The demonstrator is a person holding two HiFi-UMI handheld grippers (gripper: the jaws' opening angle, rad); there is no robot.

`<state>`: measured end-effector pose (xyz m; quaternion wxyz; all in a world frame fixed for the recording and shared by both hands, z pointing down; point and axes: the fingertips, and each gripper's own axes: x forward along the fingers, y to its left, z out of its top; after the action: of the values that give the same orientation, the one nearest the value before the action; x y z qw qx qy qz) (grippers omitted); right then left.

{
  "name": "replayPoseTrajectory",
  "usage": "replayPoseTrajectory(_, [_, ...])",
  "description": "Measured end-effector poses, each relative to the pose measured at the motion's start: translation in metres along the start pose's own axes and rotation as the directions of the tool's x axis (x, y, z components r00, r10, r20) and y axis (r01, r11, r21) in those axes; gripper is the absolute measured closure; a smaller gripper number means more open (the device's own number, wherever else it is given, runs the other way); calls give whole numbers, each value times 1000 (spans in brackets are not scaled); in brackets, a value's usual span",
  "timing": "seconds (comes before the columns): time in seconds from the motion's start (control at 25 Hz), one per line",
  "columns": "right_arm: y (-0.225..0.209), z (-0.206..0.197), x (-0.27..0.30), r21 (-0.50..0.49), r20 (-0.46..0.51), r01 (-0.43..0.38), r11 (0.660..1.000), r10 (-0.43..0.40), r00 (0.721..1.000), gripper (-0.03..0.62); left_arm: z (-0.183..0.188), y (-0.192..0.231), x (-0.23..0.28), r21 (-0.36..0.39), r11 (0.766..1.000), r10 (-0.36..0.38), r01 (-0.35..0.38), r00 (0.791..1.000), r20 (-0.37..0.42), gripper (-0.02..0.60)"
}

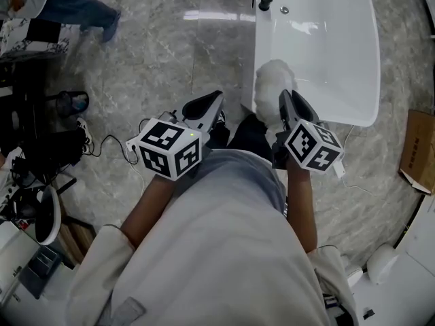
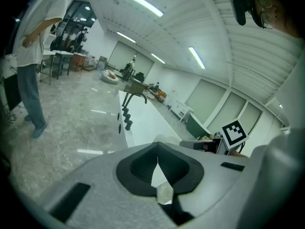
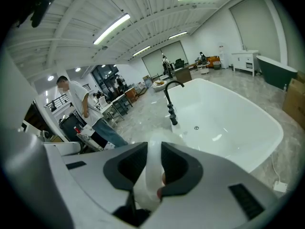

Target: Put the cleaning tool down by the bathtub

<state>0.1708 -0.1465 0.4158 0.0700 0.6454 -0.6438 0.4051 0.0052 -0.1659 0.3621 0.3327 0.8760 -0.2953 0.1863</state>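
Beside the bathtub (image 1: 340, 53), at its near corner, the right gripper (image 1: 288, 104) has its fingers (image 3: 183, 168) clamped on the cleaning tool (image 1: 272, 85). Its fluffy white head, possibly a duster, sits just beside the rim, above the floor (image 1: 170, 53). The left gripper (image 1: 204, 104), farther from the bathtub, has its fingers (image 2: 138, 168) together on nothing. Let go this close to the rim, the soft head could tip into the bathtub instead of settling beside it.
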Motion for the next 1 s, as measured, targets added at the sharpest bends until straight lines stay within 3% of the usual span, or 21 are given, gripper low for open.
replayPoseTrajectory(1.0, [-33,-45,44,45,-125,52,998,-46,991,510,-5,3,-4,-36,999,37,-38,999,-10,575])
